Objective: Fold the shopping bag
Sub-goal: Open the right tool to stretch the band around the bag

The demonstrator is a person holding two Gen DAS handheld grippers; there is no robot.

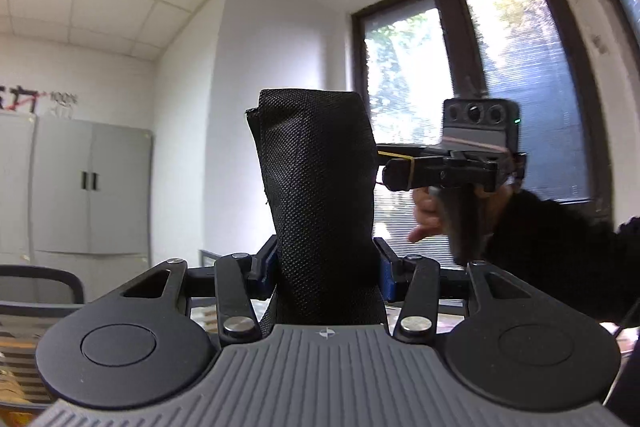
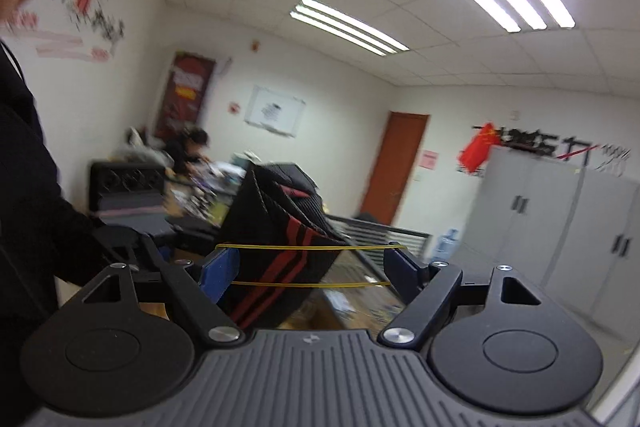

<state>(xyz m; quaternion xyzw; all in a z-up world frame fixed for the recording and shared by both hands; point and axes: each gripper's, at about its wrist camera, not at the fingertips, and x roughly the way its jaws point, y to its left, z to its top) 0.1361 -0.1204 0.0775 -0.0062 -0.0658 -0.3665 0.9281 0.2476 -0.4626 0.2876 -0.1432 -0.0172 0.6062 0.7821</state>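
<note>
We see the left claw (image 1: 326,273) clamped on a folded black woven-fabric shopping bag (image 1: 320,195), its blue-padded fingers (image 1: 266,267) pressing either flank while the bundle stands upright above them, in the air. Just to the right of that bundle and level with its upper half, we find the right claw (image 1: 390,171) pointing at the bag, carried in a hand (image 1: 430,215) that emerges from a dark sleeve (image 1: 560,247). From the right wrist view, the right claw (image 2: 310,265) stands wide, two thin yellow rubber bands (image 2: 312,247) stretched across its spread fingers (image 2: 218,267). The bag (image 2: 280,227), showing red stripes here, sits just beyond the bands toward the left finger; we cannot tell whether it touches them.
</note>
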